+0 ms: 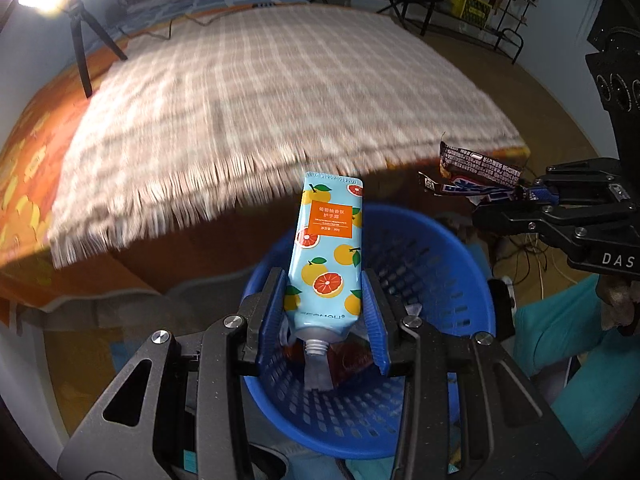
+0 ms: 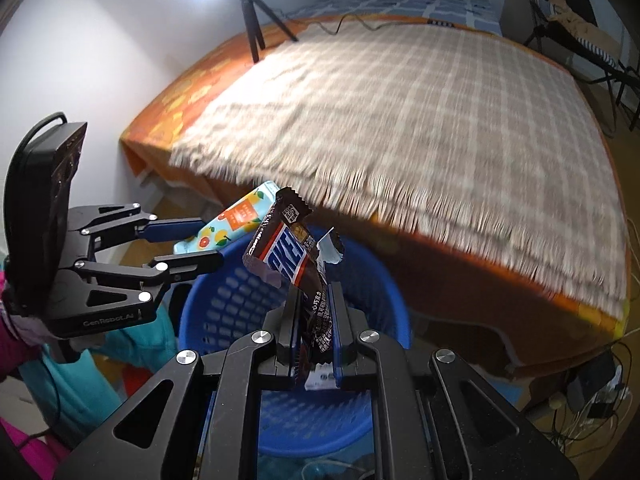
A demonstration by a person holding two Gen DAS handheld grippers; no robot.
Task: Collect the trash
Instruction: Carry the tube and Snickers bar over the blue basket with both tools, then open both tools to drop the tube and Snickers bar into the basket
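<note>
1. Above the blue basket [image 1: 436, 280], the left gripper [image 1: 326, 300] holds a hand-cream tube [image 1: 326, 248] between its blue pads. The jaws stand partly closed and pinch the tube near its shoulder. The threaded neck has no cap and points down toward the basket.

2. The tube rises out of the jaws with its crimped tail uppermost, tilted slightly. Judgement: it is light, with soft walls that yield under pressure and a glossy, likely slippery skin. The stiffer shoulder end is the sound place to hold it, and that is where the pads sit.

3. Beside it, the right gripper [image 2: 316, 332] has its jaws pressed together on a chocolate-bar wrapper [image 2: 292, 256]. The grip is at the lower end of the wrapper. The torn upper end stands free above the basket rim [image 2: 384, 276].

4. Judgement: the wrapper appears empty or nearly so. It is very light, thin and limp, and it creases rather than resists. A full-closure pinch on any flat part holds it. It may cling to a pad on release.

5. Both items hang over the basket opening. The basket stands on the floor at the edge of the bed, beside the fringed checked blanket [image 1: 260, 92]. Other trash lies at the bottom; its kind cannot be told.

6. Judgement: spreading each pair of jaws should drop both items into the basket. The tube falls straight; the wrapper may drift.
</note>
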